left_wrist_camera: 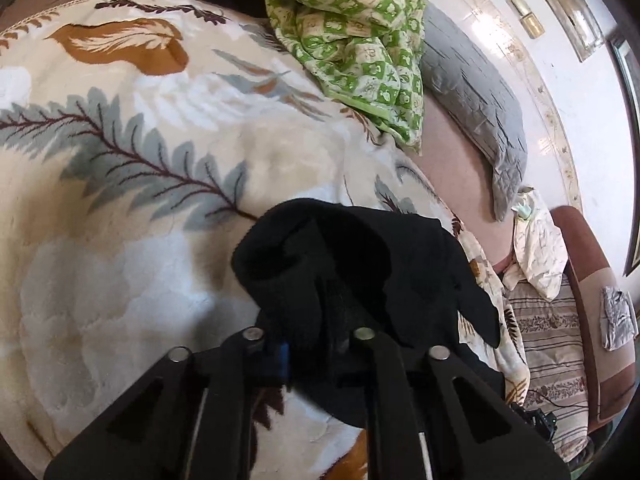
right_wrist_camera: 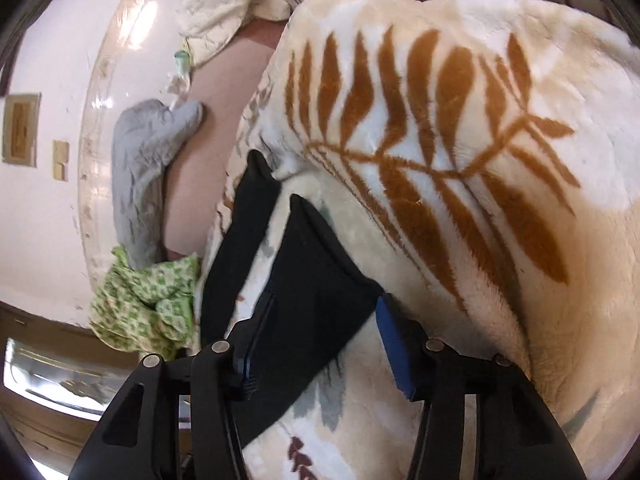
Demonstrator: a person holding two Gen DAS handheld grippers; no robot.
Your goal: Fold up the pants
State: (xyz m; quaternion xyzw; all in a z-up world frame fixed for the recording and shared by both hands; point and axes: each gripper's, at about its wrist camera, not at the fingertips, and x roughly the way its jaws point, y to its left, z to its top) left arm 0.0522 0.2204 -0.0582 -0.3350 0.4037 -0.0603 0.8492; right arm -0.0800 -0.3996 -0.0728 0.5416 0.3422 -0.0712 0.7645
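The black pants point(left_wrist_camera: 352, 256) lie on a cream blanket with a leaf pattern point(left_wrist_camera: 168, 184). In the left wrist view a bunched end of them is lifted off the blanket, and my left gripper point(left_wrist_camera: 316, 320) is shut on that fabric, which hides its fingertips. The right wrist view shows the two black legs point(right_wrist_camera: 312, 280) running away from me across the blanket point(right_wrist_camera: 460, 240). My right gripper point(right_wrist_camera: 324, 304) stands over the nearer leg with its jaws apart. The cloth lies flat between the blue pads point(right_wrist_camera: 394, 352), which do not pinch it.
A green patterned quilt point(left_wrist_camera: 352, 40) is heaped at the far side of the bed, beside a grey pillow point(left_wrist_camera: 476, 96) against the white wall. A cream pillow point(left_wrist_camera: 536, 248) and a striped cushion point(left_wrist_camera: 552, 344) lie to the right.
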